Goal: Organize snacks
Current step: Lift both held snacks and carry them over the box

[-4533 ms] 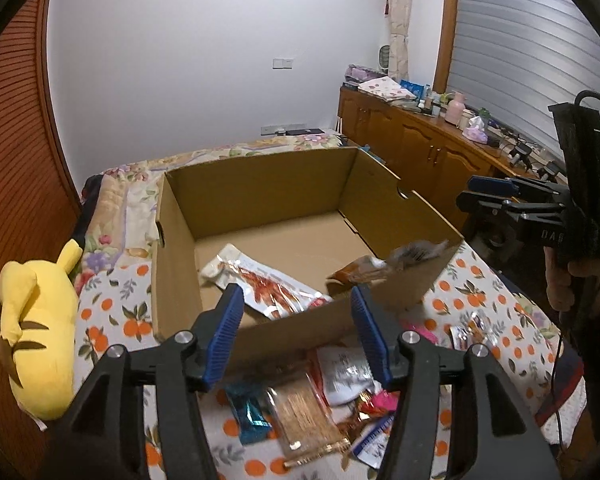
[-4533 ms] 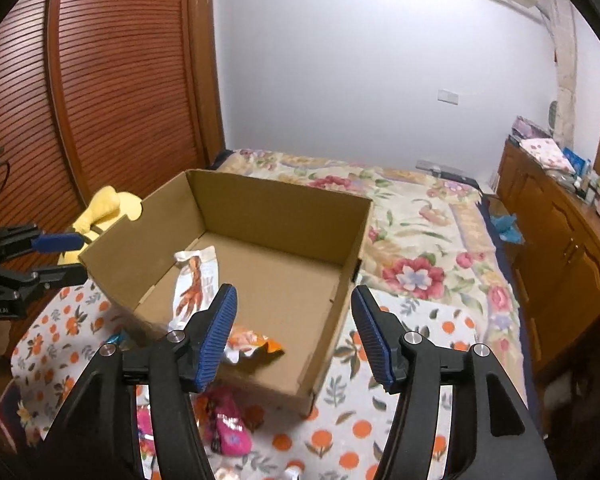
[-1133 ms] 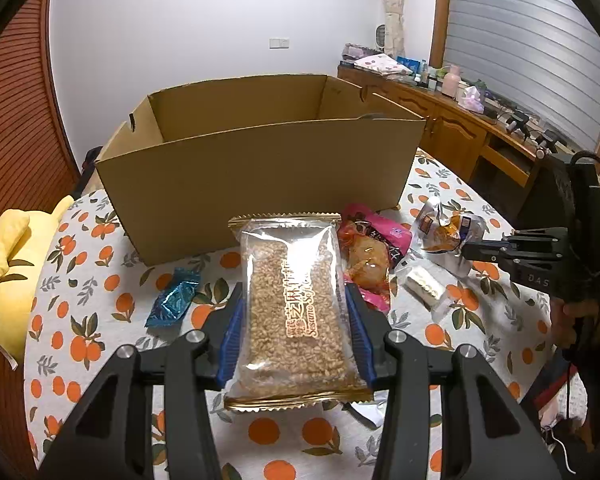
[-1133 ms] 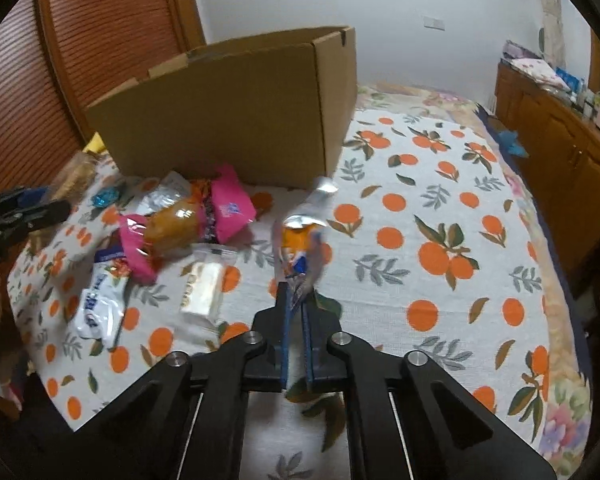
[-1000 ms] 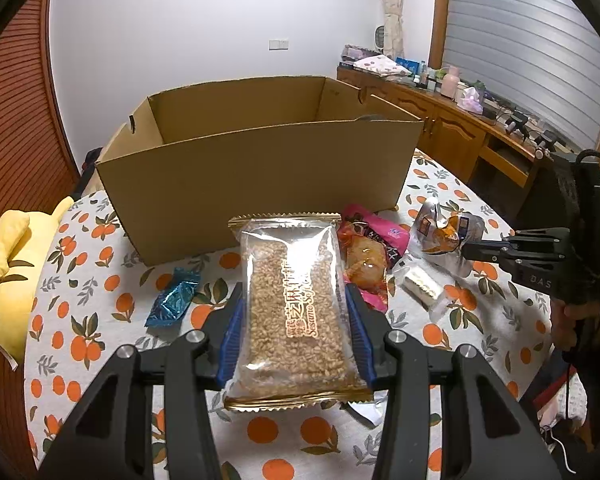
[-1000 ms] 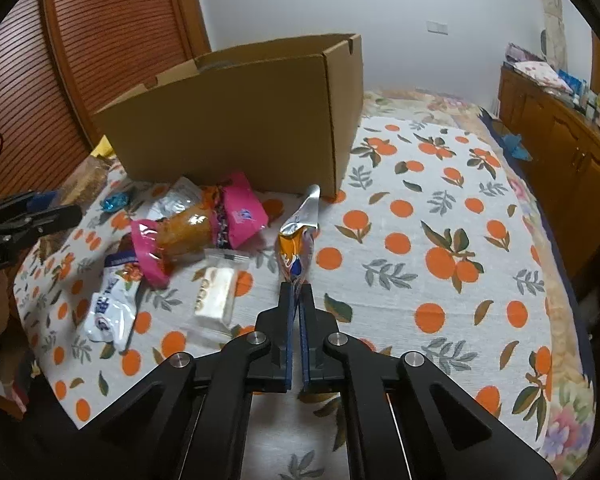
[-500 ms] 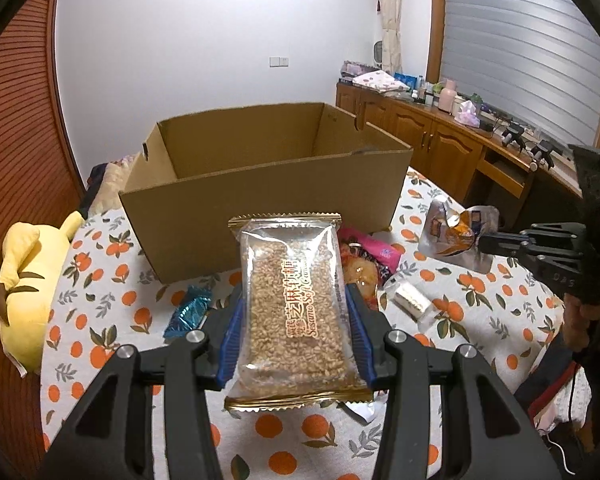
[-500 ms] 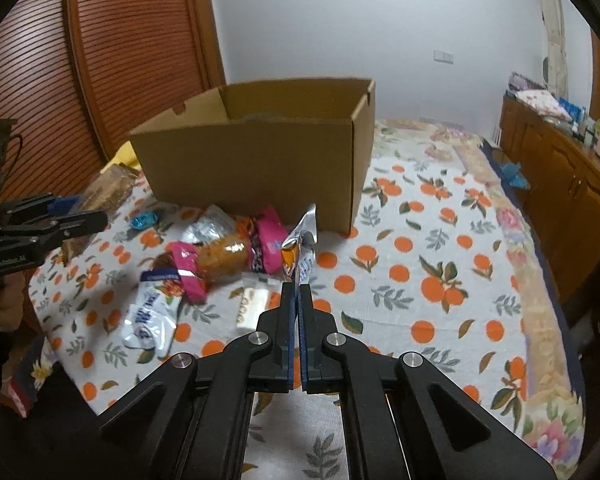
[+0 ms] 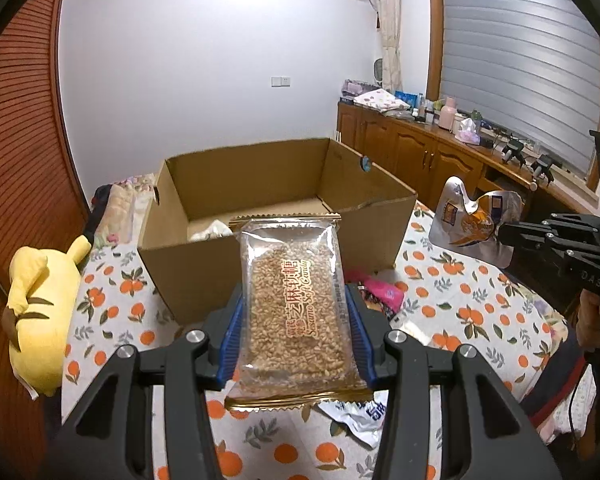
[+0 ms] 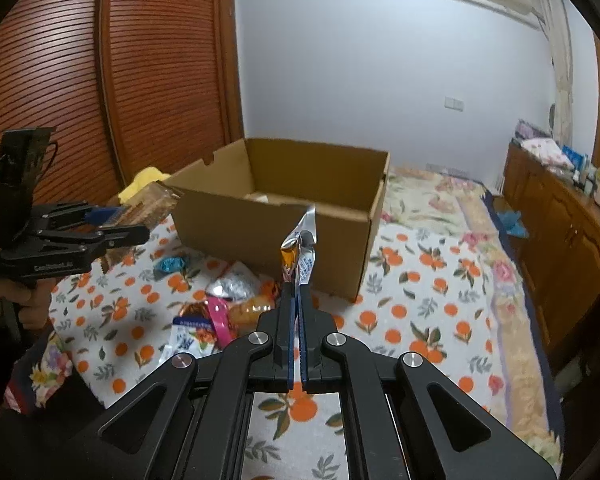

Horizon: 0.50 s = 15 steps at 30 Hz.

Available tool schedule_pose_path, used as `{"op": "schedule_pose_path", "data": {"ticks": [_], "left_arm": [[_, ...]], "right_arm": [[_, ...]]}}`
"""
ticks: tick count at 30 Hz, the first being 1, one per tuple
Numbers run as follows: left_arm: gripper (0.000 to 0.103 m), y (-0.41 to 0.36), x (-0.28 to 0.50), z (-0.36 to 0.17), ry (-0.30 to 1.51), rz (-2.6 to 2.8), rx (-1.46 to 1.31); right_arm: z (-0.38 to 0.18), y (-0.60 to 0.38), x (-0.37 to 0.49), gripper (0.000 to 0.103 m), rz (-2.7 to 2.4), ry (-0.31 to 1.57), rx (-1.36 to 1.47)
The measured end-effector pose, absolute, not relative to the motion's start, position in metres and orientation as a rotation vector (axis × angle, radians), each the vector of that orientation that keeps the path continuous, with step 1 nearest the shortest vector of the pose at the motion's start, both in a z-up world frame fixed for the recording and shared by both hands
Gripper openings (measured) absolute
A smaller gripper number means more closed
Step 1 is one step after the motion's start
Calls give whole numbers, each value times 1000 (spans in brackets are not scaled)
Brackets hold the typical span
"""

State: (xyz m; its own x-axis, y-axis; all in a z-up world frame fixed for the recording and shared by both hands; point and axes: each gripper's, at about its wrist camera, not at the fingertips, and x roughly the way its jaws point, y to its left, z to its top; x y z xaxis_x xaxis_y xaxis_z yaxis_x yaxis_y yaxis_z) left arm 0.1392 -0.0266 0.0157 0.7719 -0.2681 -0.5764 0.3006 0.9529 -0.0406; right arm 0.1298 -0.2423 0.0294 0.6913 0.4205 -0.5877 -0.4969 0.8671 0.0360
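My left gripper (image 9: 296, 312) is shut on a clear sesame candy bar pack (image 9: 296, 300), held flat above the table in front of the open cardboard box (image 9: 268, 256). My right gripper (image 10: 296, 308) is shut on a silver and orange snack pouch (image 10: 298, 250), held up on edge; the pouch also shows in the left wrist view (image 9: 472, 220), to the right of the box. The box (image 10: 320, 240) holds a white packet (image 9: 212, 230). Loose snacks lie on the orange-print tablecloth: a pink packet (image 9: 380, 290), a blue candy (image 10: 172, 264), a silver packet (image 10: 232, 284), a blue-white packet (image 10: 190, 336).
A yellow plush toy (image 9: 40, 304) lies at the table's left edge. A wooden sideboard (image 9: 432, 156) with clutter runs along the right wall. A slatted wooden door (image 10: 100, 80) stands to the left. A floral bedspread (image 10: 440, 200) lies beyond the box.
Both grippers have risen with their snacks, from just above the table to about box-rim height. The inside of the box has come into view. Both stay shut.
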Motion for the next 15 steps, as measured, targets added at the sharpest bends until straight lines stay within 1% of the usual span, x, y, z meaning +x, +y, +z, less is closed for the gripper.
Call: {"op": "schedule_pose_path", "data": {"ticks": [6, 15], "left_arm": [[46, -23, 160, 27, 607, -299, 56], [46, -14, 203, 32, 613, -284, 42]], "right_arm": [[48, -234, 142, 0, 529, 586, -144], [62, -219, 187, 0, 559, 566, -160]]}}
